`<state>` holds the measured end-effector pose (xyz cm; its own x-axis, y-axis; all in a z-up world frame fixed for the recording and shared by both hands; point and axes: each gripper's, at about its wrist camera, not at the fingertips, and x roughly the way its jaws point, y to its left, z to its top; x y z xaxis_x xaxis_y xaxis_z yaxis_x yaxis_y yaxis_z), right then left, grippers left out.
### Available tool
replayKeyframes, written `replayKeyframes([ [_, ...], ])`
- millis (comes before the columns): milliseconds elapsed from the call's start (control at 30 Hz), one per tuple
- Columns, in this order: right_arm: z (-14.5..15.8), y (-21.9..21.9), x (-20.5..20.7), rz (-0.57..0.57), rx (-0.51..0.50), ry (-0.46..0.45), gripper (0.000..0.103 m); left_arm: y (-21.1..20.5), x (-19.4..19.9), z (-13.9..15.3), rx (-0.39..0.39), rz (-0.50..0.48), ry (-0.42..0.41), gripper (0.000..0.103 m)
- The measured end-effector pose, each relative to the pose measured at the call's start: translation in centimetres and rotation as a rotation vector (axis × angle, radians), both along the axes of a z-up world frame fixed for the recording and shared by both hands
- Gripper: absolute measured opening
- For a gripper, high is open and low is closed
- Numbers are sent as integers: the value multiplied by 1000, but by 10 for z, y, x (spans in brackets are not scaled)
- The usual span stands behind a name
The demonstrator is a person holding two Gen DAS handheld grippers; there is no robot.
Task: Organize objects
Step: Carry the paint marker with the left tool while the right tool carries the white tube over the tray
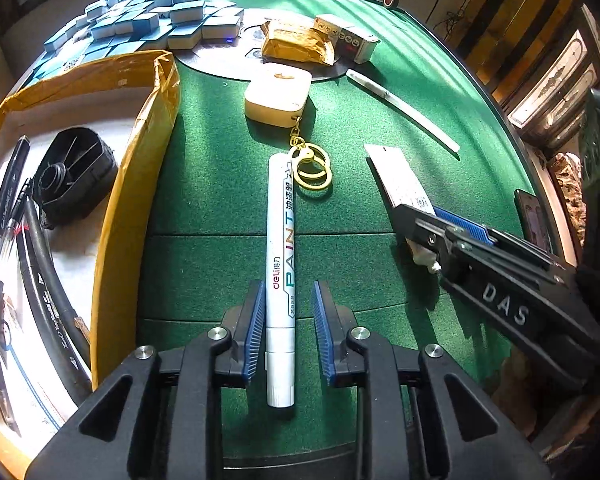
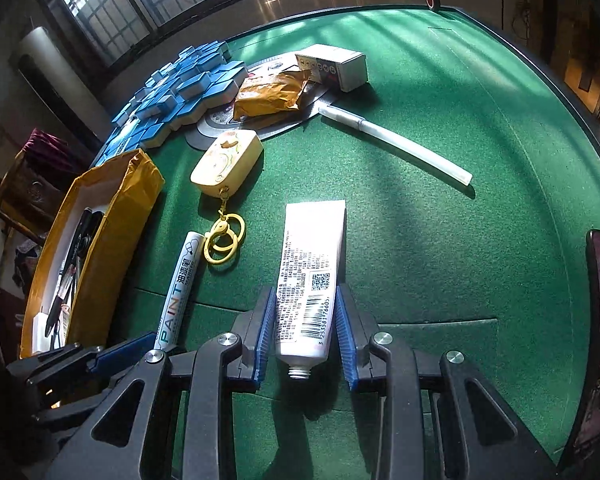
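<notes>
To the far left of our left gripper [image 1: 285, 326] stands the cardboard box [image 1: 116, 216], which already holds pens and a black plastic part; we judge it to be where things go. Between this gripper's spread fingers lies the white paint marker [image 1: 281, 264], flat on the green felt table [image 1: 420, 92], running straight ahead. The left pad is close against the barrel and the right pad stands off, so we should shift slightly right to centre before closing, then squeeze on the barrel, not the stepped cap end.

Just ahead of the marker's tip sits the yellow keychain case [image 1: 278, 94] with its rings; we lift straight up to avoid snagging them.

Our right gripper [image 2: 305, 330] brackets the white tube [image 2: 310, 280], its fingers almost touching both sides. The tube is soft and uncapped, so we close gently.
</notes>
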<state>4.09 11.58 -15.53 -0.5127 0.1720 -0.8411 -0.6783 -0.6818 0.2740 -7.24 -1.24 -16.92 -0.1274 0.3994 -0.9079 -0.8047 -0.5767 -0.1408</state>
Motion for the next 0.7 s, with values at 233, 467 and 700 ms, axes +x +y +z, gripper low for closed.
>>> replayKeyframes([
  [233,-1,-5,10,-21,-12,52,26,7,7,-2,-39,-12,97,12],
  [467,-2,-19,17,8,-46,84,25,-19,2,5,74,53,-22,12],
  [700,19,-45,18,36,-20,140,25,-44,7,29,140,68,-53,12],
])
